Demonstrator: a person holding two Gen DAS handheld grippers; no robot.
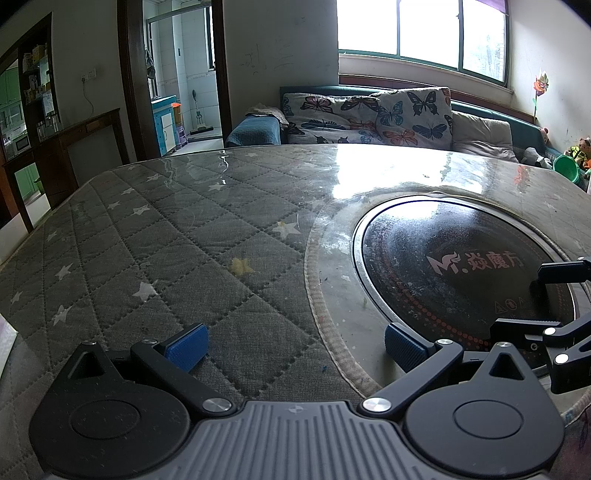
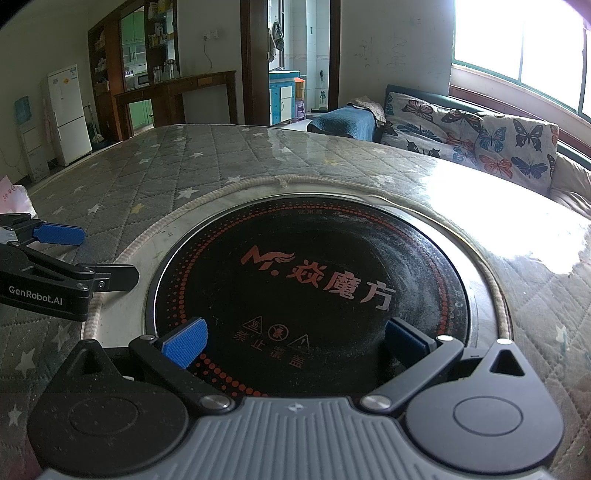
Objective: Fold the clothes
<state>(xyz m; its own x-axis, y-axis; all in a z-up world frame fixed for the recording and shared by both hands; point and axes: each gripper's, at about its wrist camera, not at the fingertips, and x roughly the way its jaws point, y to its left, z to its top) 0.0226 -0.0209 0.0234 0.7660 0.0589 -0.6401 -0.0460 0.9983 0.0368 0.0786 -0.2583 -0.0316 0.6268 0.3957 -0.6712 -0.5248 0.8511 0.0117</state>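
- The left gripper hovers low over the tabletop, its blue-padded jaws spread wide apart with nothing between them.
- The right gripper sits just beside it, over the round black cooktop set into the middle of the tabletop; its jaws are also wide apart and empty.
- Each gripper shows at the edge of the other's view, so the two are close together, side by side and facing the same way.
- The tabletop wears a grey quilted cover with pale stars under a glossy clear sheet, cut out around the cooktop.
- No garment is visible in either view. Nothing lies on the cover or the cooktop that could be folded, so where the clothes are cannot be told from here; they may sit below or behind the cameras.
- My reading: the folding has not begun. This looks like a ready stance before the first item is laid out.
- The next move calls for bringing a garment into reach and spreading it flat, preferably on the quilted part, not across the cooktop.
- After that, each gripper would need to pinch a corner or hem so the fabric lifts evenly.
- Beyond the far edge stands a sofa with butterfly-print cushions, under a bright window. The cloth on it looks like covers, not laundry, though I cannot be sure.
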